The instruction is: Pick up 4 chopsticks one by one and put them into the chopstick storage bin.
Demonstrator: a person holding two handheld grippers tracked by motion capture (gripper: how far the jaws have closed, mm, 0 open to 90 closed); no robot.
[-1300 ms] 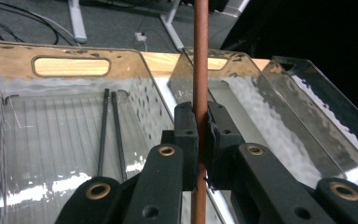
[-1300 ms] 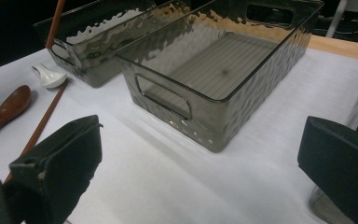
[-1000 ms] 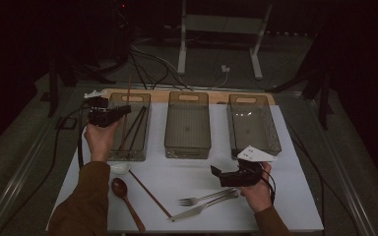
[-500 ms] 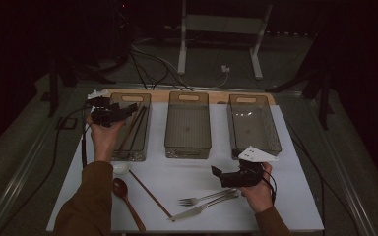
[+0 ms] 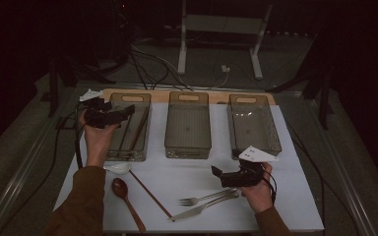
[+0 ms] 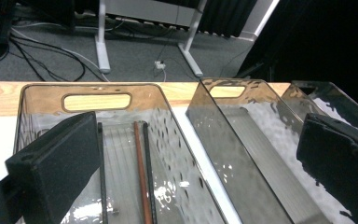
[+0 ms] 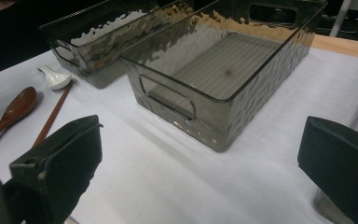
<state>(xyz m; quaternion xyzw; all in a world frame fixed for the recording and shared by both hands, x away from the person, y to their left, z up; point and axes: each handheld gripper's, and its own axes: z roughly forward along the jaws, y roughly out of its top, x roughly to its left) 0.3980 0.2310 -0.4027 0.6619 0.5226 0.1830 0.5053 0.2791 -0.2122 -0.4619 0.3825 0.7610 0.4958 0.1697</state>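
My left gripper (image 5: 126, 111) hovers over the left smoky bin (image 5: 141, 98). Its jaws have just been opening and now stand open with nothing between them (image 6: 196, 161). Below them, a brown chopstick (image 6: 141, 177) and black chopsticks (image 6: 101, 186) lie along the floor of that bin (image 6: 42, 91). My right gripper (image 5: 220, 175) is open just above the white mat, in front of the middle bin (image 7: 168, 100), and holds nothing (image 7: 200, 163). A fork (image 5: 203, 198) and a knife (image 5: 197, 211) lie on the mat by the right hand.
The middle bin (image 5: 188, 147) and the right bin (image 5: 274, 140) stand in a row with the left one. A white spoon (image 5: 118, 168), a wooden spoon (image 5: 124, 192) and one chopstick (image 5: 150, 193) lie front left. Cables and a stand sit beyond the table.
The left gripper's jaws have opened over the left bin and the left hand has shifted slightly. The right hand has stayed where it was.
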